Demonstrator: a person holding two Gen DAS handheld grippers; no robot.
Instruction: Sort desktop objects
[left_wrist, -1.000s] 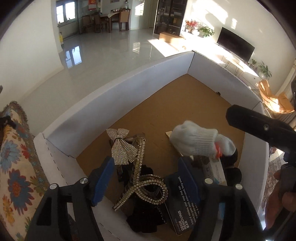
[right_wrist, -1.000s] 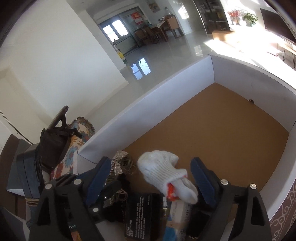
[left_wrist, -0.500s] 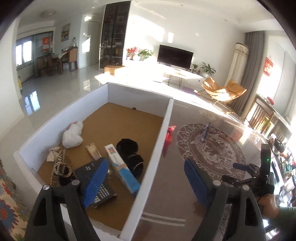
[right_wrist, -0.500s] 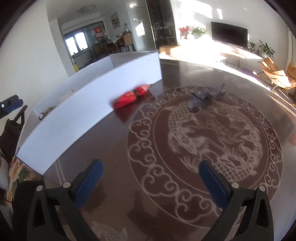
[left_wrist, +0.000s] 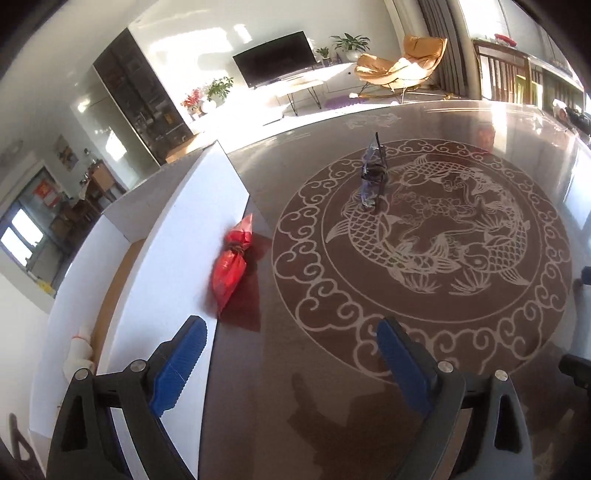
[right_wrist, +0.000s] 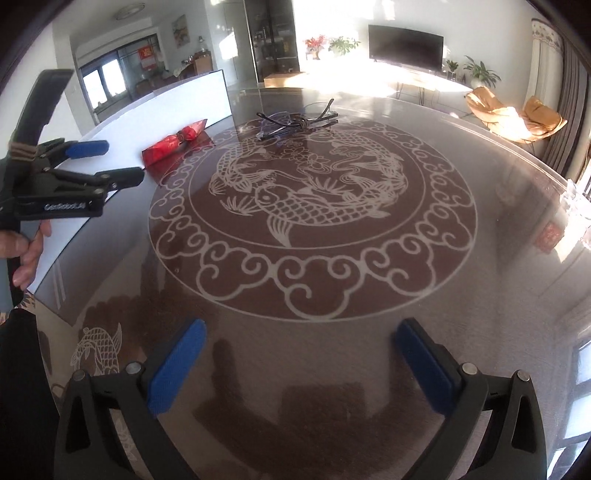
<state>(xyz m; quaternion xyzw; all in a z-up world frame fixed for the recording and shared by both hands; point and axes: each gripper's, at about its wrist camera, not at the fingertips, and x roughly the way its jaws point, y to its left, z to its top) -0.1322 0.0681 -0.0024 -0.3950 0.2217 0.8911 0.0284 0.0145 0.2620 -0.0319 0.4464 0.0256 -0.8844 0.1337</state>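
While the left gripper (left_wrist: 290, 360) opens empty, right gripper (right_wrist: 301, 363) gapes wide.

White sock (left_wrist: 79, 354) dropped in box (left_wrist: 173, 236); both grippers now over table (right_wrist: 498, 206), empty.

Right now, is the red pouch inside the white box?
No, the red pouch lies on the table outside the white box, against its outer wall.
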